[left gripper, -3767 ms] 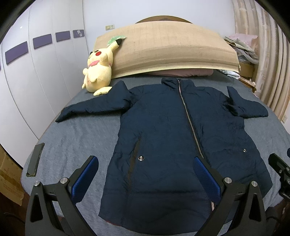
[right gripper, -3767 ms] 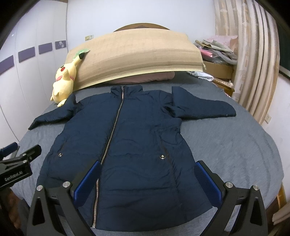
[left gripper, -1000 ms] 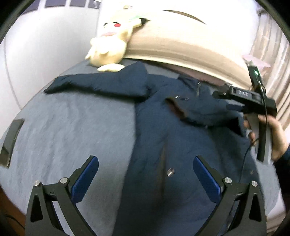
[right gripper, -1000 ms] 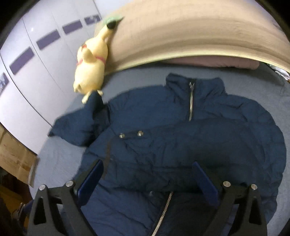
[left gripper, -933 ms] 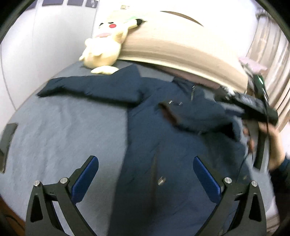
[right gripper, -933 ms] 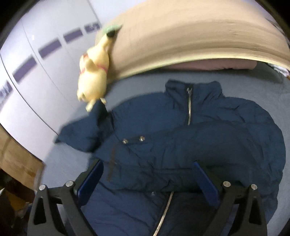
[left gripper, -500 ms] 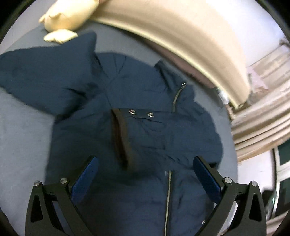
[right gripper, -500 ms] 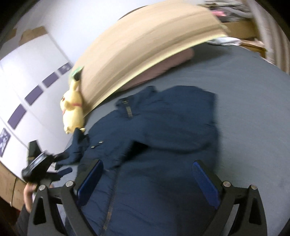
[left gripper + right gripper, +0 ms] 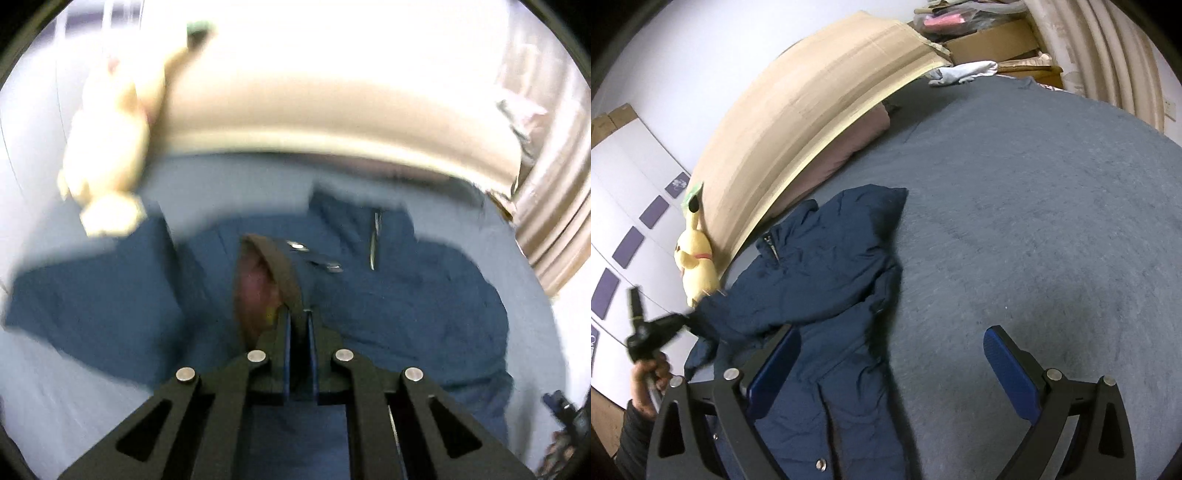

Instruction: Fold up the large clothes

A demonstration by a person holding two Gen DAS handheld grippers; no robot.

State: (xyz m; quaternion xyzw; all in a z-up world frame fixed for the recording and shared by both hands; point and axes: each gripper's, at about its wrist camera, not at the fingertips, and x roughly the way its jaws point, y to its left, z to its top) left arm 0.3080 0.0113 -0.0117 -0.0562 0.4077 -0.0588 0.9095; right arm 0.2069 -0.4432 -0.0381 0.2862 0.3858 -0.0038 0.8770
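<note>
Lying on the grey bed: navy jacket, long axis running headboard to foot, collar toward the headboard, one sleeve folded across the chest. Plush toy near its shoulder. Left gripper just closed, clamped on the sleeve cuff. Right gripper jaws apart, empty.

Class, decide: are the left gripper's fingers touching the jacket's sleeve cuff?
Touching. The left wrist view shows the left gripper shut on the brown-edged sleeve cuff.
</note>
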